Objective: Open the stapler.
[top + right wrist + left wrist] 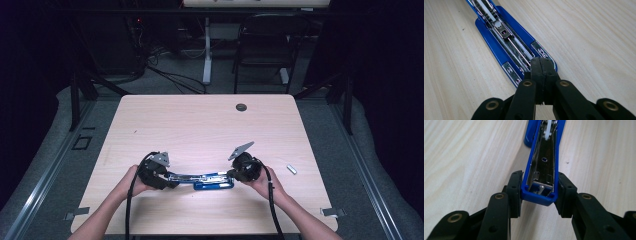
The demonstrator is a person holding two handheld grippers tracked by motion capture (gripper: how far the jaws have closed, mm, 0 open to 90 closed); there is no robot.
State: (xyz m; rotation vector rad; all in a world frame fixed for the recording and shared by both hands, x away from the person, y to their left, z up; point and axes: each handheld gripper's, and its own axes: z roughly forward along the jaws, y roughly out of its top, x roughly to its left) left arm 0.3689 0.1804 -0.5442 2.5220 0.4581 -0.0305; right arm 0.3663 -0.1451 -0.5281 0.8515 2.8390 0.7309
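We see a pale beige table (pixel 200 120) with fine darker wood-grain streaks. The stapler (pixel 543 165) is bright blue, with shiny silver metal inside and a small white piece along its channel. The left claw (pixel 539 191) and right claw (pixel 541 72) are matt black with brass-coloured rivets. A grey plate (pixel 241 149) tops the right one. The floor (pixel 45 150) is grey.
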